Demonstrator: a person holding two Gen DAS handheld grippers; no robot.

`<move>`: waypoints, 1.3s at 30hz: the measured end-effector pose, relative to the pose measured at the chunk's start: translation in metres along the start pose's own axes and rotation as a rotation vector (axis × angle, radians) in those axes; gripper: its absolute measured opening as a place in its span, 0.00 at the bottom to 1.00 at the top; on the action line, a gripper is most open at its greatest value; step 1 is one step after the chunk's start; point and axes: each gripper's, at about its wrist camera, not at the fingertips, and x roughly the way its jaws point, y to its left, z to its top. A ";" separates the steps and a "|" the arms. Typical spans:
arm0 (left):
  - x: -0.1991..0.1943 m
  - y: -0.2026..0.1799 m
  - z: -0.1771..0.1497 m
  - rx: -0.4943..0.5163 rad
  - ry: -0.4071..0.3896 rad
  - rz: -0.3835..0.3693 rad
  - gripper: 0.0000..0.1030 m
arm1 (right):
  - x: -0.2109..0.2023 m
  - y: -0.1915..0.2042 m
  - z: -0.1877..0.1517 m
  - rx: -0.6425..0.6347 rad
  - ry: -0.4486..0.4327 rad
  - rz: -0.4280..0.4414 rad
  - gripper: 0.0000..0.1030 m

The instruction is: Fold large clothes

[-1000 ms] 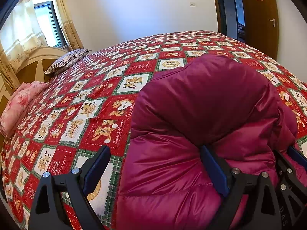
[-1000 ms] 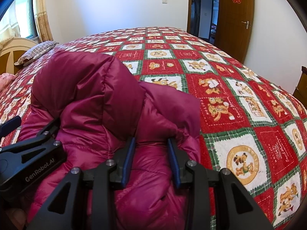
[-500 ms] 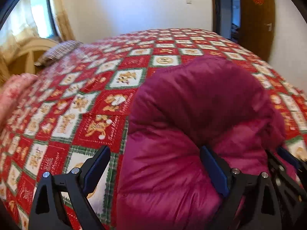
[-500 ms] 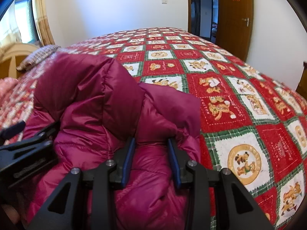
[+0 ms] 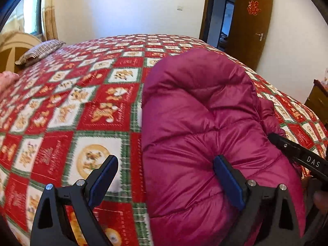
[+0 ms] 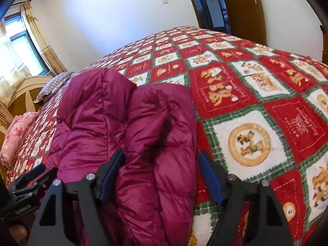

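Observation:
A puffy magenta down jacket lies folded in a bundle on the bed. My left gripper is open wide: its right finger presses into the jacket's near edge and its left finger hangs over the quilt. In the right wrist view the jacket bulges up between the jaws of my right gripper. Those jaws are opening: the left pad touches the fabric and the right pad stands just off it. Each gripper shows at the edge of the other's view.
A red, green and white patchwork quilt covers the whole bed. A striped pillow and a pink folded blanket lie by the headboard at the left. A brown door stands open beyond the bed, with a wooden cabinet at the right.
My right gripper's jaws have spread and let go of the jacket fold they pinched. The right view has rolled and the left view has swung to the right. The left jaws stay wide.

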 end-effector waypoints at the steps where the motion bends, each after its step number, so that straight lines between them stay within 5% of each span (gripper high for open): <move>1: 0.002 0.001 -0.001 -0.005 0.001 -0.013 0.92 | 0.003 0.000 0.000 -0.001 0.015 0.013 0.68; 7: 0.011 0.000 -0.003 -0.024 0.017 -0.092 0.88 | 0.011 -0.001 -0.005 0.015 0.057 0.087 0.56; 9: 0.010 -0.006 -0.003 -0.005 0.015 -0.144 0.69 | 0.011 0.000 -0.005 0.015 0.070 0.121 0.47; 11: 0.006 -0.017 -0.005 0.040 -0.005 -0.118 0.60 | 0.011 -0.001 -0.005 0.030 0.077 0.170 0.31; 13: -0.002 -0.026 -0.005 0.080 -0.024 -0.083 0.39 | 0.007 0.001 -0.006 0.023 0.061 0.182 0.25; 16: -0.018 -0.032 -0.002 0.117 -0.059 -0.031 0.25 | -0.003 0.005 -0.007 0.015 0.027 0.192 0.21; 22: -0.061 -0.026 0.001 0.159 -0.125 0.045 0.23 | -0.020 0.028 -0.004 -0.022 -0.011 0.248 0.19; 39: -0.107 0.050 -0.015 0.037 -0.147 0.163 0.21 | -0.006 0.115 -0.001 -0.185 0.001 0.346 0.18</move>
